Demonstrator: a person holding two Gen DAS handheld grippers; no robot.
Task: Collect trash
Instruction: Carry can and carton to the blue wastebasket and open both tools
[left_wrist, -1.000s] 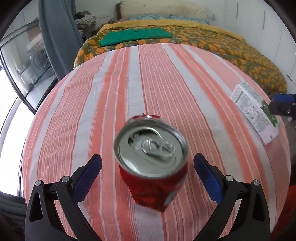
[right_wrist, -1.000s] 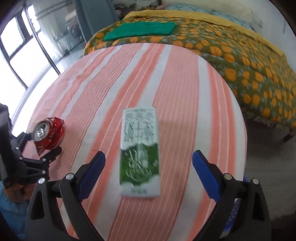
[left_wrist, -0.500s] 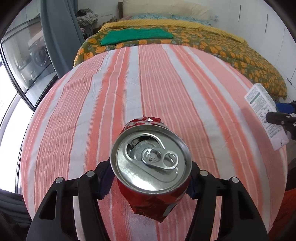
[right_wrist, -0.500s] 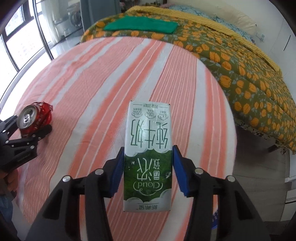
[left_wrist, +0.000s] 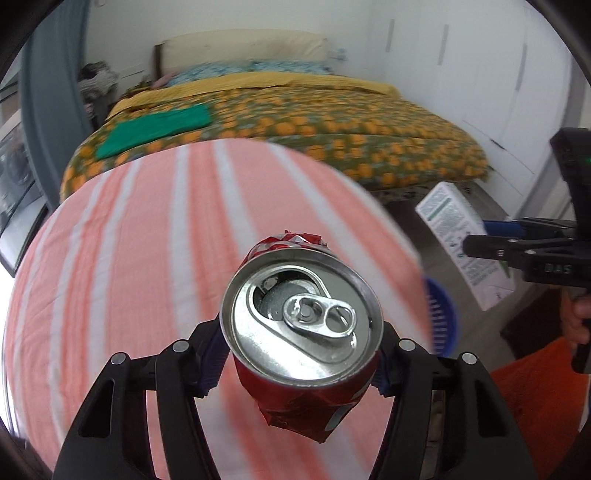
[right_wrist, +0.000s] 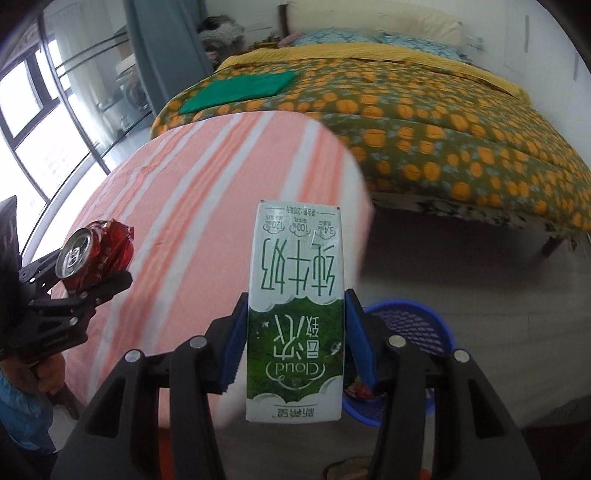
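Both items were already off the striped surface (right_wrist: 177, 206) and carried in the air. Right tongs (right_wrist: 295, 343) pinched the milk carton (right_wrist: 295, 295) across its narrow sides, blue pads flat on it; the carton's long axis ran forward along the fingers, print upside down to the camera. Left tongs (left_wrist: 295, 365) pinched the crushed red can (left_wrist: 301, 332) at its crumpled body, open top facing the camera, long axis also roughly along the fingers.

Key relation: the blue basket (right_wrist: 424, 332) sat on the floor just past the surface's edge, below and slightly right of the carton in the right wrist view, partly hidden behind the right-hand finger. The right hand looked clearly nearer it. In the left wrist view only a sliver of the basket's rim (left_wrist: 441, 317) showed right of the can, beyond the surface's edge, so the can seemingly still had to travel rightward over that edge.

Basket contents: something small and reddish showed low inside near the finger; couldn't identify it. Rest of the interior was hidden or blurred.

Judgement: carry-to-bin phase, carton likely dropped first.
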